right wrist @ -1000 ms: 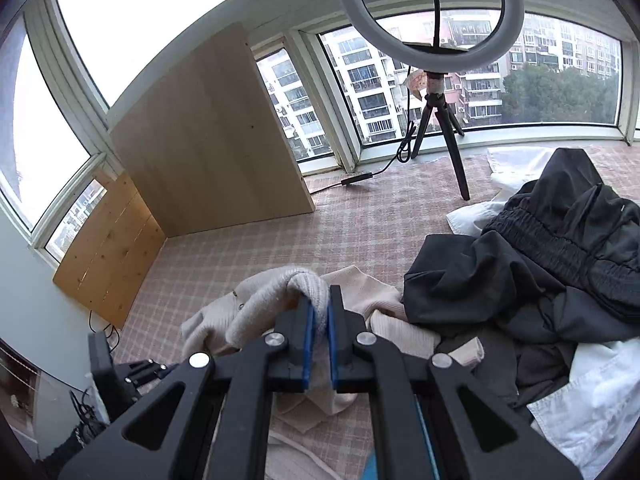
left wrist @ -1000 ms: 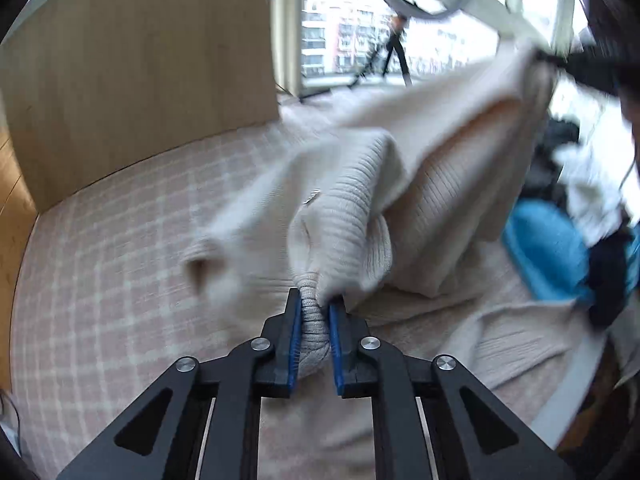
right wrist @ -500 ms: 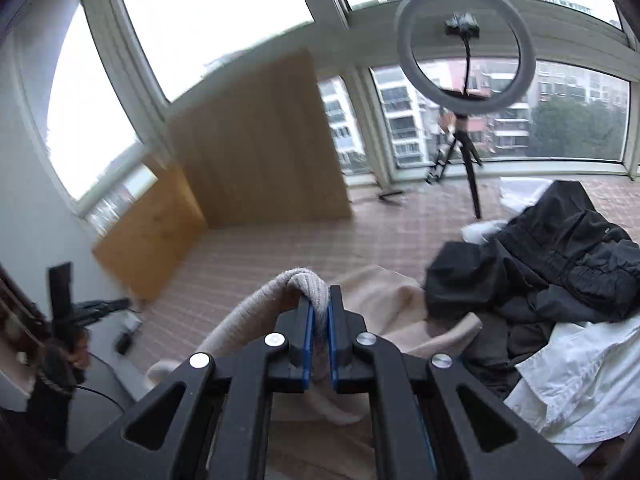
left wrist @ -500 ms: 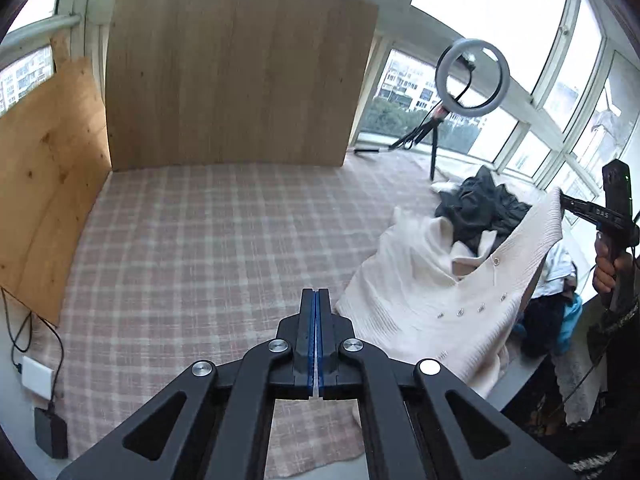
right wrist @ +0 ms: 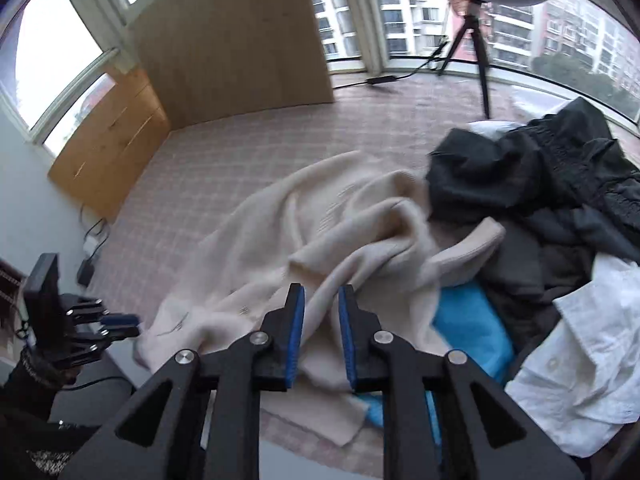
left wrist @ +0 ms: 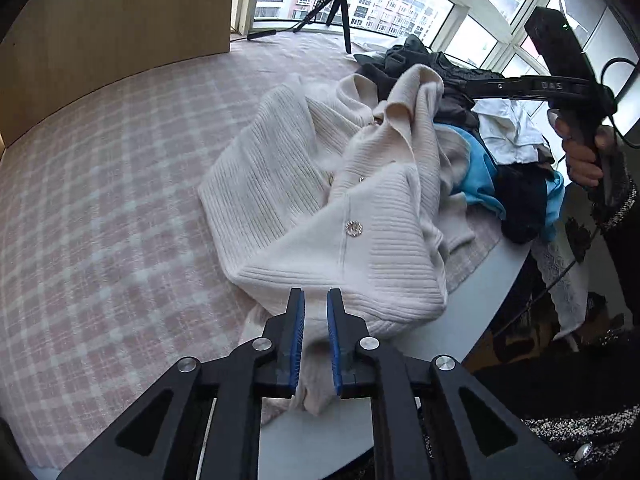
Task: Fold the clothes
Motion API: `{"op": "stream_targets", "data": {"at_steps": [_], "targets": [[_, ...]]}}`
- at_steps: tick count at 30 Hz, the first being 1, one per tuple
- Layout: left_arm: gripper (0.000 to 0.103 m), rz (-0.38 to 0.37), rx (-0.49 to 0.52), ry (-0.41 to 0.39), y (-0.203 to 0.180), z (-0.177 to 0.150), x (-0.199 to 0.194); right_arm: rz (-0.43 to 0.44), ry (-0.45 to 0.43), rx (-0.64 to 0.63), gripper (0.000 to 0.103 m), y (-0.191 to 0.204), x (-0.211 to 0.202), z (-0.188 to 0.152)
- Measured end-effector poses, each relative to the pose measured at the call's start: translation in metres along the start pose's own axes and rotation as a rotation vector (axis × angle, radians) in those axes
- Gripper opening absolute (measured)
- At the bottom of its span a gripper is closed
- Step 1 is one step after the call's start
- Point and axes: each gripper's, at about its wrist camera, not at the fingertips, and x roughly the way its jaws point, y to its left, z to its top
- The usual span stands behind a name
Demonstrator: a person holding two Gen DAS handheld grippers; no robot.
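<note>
A cream ribbed cardigan (left wrist: pixel 320 184) with metal buttons lies crumpled on the pink plaid table cover (left wrist: pixel 100 200), its hem hanging over the near edge. My left gripper (left wrist: pixel 316 294) is open just above that hem, pads slightly apart, pinching nothing. In the right wrist view the cardigan (right wrist: pixel 300 240) lies bunched under my right gripper (right wrist: pixel 322 290), which is open with cloth showing through the gap. The right gripper (left wrist: pixel 470 87) also shows in the left wrist view, beside the raised collar. The left gripper (right wrist: pixel 128 324) appears at the far left of the right wrist view.
A heap of dark clothes (right wrist: pixel 540 184), a white shirt (right wrist: pixel 580 352) and a blue garment (right wrist: pixel 468 320) fill the table's right side. A ring-light tripod (right wrist: pixel 476 40) and a wooden board (right wrist: pixel 240 40) stand at the back. The white table edge (left wrist: pixel 472 300) runs close by.
Both grippers held the cardigan up a second ago. The left let go first and swung away, then came back. Now both are open and the cardigan has dropped onto the table.
</note>
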Motion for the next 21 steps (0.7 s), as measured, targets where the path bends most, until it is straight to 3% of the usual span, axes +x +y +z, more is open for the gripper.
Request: {"op": "stream_targets", "data": {"at_steps": [3,7,11,13,14,18,21], "targets": [[0.010,0.005,0.027,0.010,-0.006,-0.002,0.005,0.063,0.089,-0.004,0.024,0.024,0.030,-0.016],[0.010,0.024,0.056,0.010,-0.011,-0.005,0.004,0.142,0.226,0.027,0.024,0.047,0.079,-0.036],[0.014,0.043,0.084,0.010,-0.016,-0.009,0.003,0.203,0.278,0.045,0.024,0.054,0.102,-0.044],[0.014,0.052,0.097,0.009,-0.018,-0.011,0.002,0.236,0.253,0.033,0.020,0.059,0.104,-0.038],[0.014,0.053,0.095,0.007,-0.018,-0.011,0.001,0.248,0.235,0.020,0.005,0.062,0.103,-0.033],[0.014,0.065,0.078,-0.024,-0.014,-0.008,-0.007,0.307,0.114,-0.064,0.003,0.088,0.082,0.002],[0.015,0.076,0.058,-0.063,-0.008,-0.002,-0.013,0.360,0.004,-0.065,0.002,0.100,0.066,0.048]]}}
